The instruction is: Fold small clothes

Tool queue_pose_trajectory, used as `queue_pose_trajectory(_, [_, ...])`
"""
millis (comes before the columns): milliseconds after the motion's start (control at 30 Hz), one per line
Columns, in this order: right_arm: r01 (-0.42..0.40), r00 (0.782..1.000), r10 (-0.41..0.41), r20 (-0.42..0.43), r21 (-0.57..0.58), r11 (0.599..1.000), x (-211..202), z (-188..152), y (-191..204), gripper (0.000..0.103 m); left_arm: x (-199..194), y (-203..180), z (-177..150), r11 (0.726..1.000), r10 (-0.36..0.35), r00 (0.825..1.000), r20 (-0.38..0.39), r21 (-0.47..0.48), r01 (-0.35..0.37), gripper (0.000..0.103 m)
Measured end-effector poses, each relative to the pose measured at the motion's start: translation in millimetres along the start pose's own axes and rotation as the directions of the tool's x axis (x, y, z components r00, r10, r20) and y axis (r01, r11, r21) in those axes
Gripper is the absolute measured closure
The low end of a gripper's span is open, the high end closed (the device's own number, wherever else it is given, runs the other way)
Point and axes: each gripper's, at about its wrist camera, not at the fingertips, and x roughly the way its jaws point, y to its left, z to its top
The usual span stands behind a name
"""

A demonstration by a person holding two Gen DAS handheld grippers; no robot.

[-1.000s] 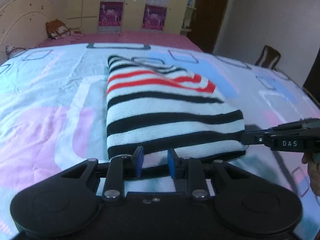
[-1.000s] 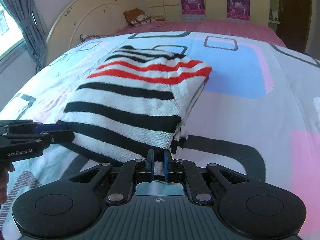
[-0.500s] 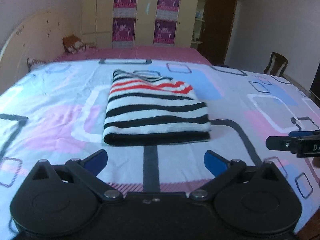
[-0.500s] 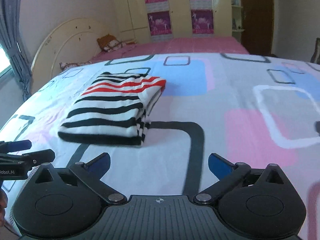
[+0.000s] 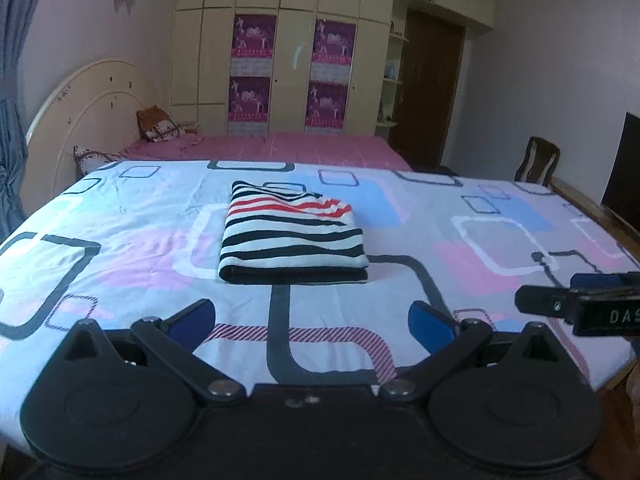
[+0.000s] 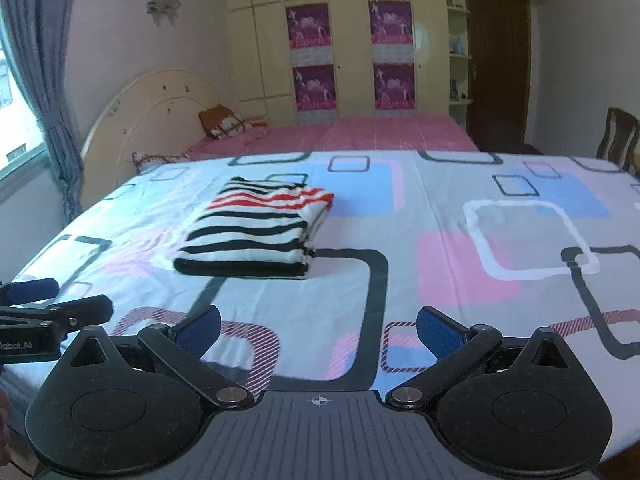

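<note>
Item one: folded knit sweater point(image 5: 292, 236) with black, white and red stripes, lying flat as a neat rectangle on the bedsheet point(image 5: 500, 216) patterned with pink, blue and grey squares, well beyond both my tools.

Item two: my left gripper point(image 5: 312, 326), black with blue pads, jaws spread wide, nothing between them.

Item three: my right gripper point(image 6: 318, 330), same build, jaws likewise spread wide and empty, above the sheet's near edge.
</note>
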Motion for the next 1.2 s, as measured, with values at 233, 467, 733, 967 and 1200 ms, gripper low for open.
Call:
queue_pose_trajectory(233, [0.009,0.999,-0.01,0.038,0.022,1.0,-36,-12,5,0.0,-29,-6,-6,1.0,0.011,0.999,0.036,0.011,-0.011,0.0])
queue_pose_trajectory(467, [0.006,0.998,-0.007,0.063,0.021,1.0,-53,-14,8,0.0,-41,-9,-3,1.0,-0.002,0.997,0.072,0.019,0.001,0.0])
queue_pose_trajectory(733, [0.016,0.997,-0.017,0.081,0.012,1.0,-56,-8,8,0.0,-40,-12,2,1.0,-0.016,0.996,0.091,0.024,0.014,0.0])
queue_pose_trajectory(967, [0.011,0.996,-0.013,0.084,0.024,1.0,-57,-5,0,0.0,-40,-15,3,0.999,-0.018,0.995,0.095,0.037,0.014,0.0])
queue_pose_trajectory(1200, [0.005,0.996,-0.006,0.084,0.019,1.0,-56,-4,0,0.0,-39,-15,3,0.999,-0.013,0.995,0.095,0.037,0.01,0.0])
